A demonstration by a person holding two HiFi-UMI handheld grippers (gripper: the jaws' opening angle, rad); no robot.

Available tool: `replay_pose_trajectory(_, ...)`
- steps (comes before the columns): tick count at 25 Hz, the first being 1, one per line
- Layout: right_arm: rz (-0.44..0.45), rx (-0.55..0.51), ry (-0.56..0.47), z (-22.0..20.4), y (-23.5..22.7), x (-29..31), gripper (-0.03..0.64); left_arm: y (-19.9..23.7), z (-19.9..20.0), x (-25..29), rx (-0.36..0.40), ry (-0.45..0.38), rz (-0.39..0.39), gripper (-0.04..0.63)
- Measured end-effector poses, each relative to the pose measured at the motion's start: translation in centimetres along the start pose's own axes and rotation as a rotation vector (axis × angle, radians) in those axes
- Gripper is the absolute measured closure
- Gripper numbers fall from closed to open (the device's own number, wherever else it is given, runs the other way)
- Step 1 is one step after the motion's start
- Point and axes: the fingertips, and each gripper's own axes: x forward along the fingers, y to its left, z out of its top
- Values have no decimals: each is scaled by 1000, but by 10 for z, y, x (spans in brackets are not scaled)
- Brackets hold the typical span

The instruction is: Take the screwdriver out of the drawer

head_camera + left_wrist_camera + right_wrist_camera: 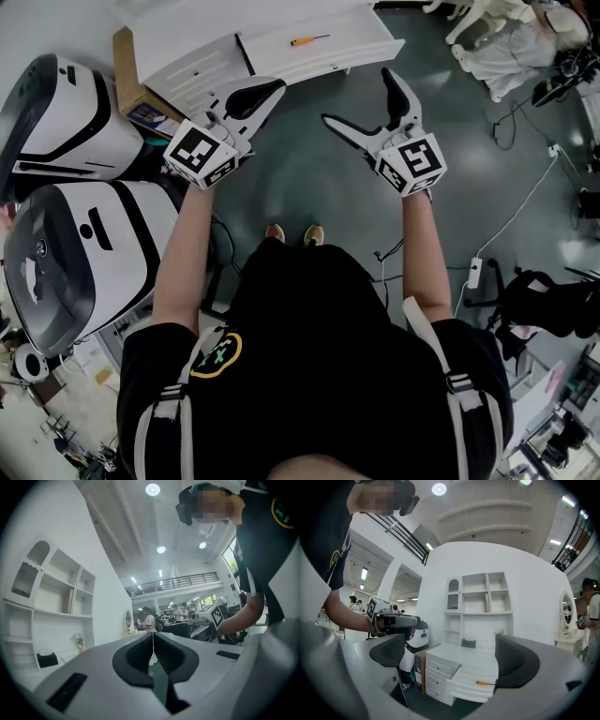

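A small screwdriver (309,40) (484,683) with an orange handle and a thin dark shaft lies flat on the bare bottom of the white wooden drawer (367,34) (469,693). The drawer stands pulled out of the white cabinet, and the screwdriver lies alone in it, near its middle.

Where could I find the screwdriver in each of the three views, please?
Head view: the screwdriver lies top centre, in the open drawer.
Left gripper view: not in it.
Right gripper view: lower centre, in that drawer, beside the right-hand jaw.
Shared landmark: the white drawer, in the head and right gripper views.
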Motion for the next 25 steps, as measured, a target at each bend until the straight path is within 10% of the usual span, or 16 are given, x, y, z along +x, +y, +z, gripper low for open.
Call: replay_pose_trajectory(25,-32,-13,33,-27,-71,39,25,61,-34,58,-23,-7,-26,574)
